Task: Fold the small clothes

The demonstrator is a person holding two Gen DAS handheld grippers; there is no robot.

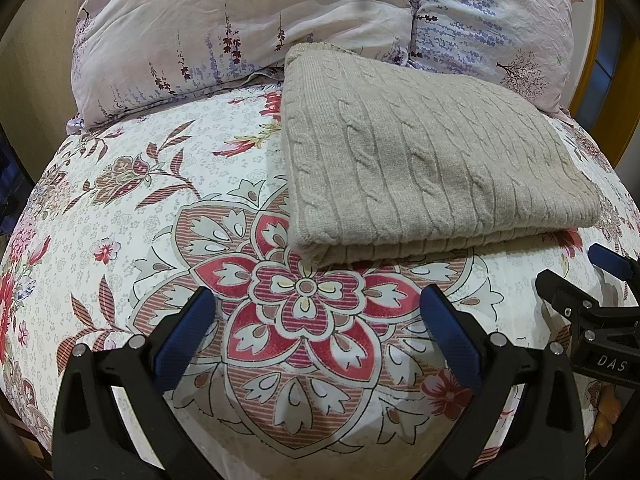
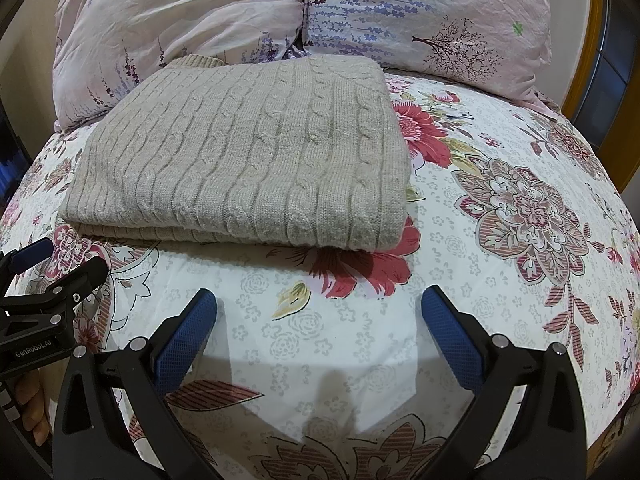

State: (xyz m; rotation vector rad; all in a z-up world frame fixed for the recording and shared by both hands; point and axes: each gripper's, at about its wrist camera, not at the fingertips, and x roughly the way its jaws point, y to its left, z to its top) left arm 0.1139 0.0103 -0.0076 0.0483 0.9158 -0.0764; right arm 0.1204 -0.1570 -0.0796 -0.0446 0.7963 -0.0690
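A beige cable-knit sweater (image 1: 432, 168) is seen folded into a flat rectangle on the floral bedsheet (image 1: 140, 208). Its far edge lies just beside two pillows (image 2: 360, 12); a ribbed hem shows at its far left corner in the right wrist view. The left gripper (image 1: 318, 308) is held near the sweater's front fold, jaws spread wide, nothing grasped. The right gripper (image 2: 320, 306) is likewise released, empty, near the same fold. No contact with the sweater is observed from either.
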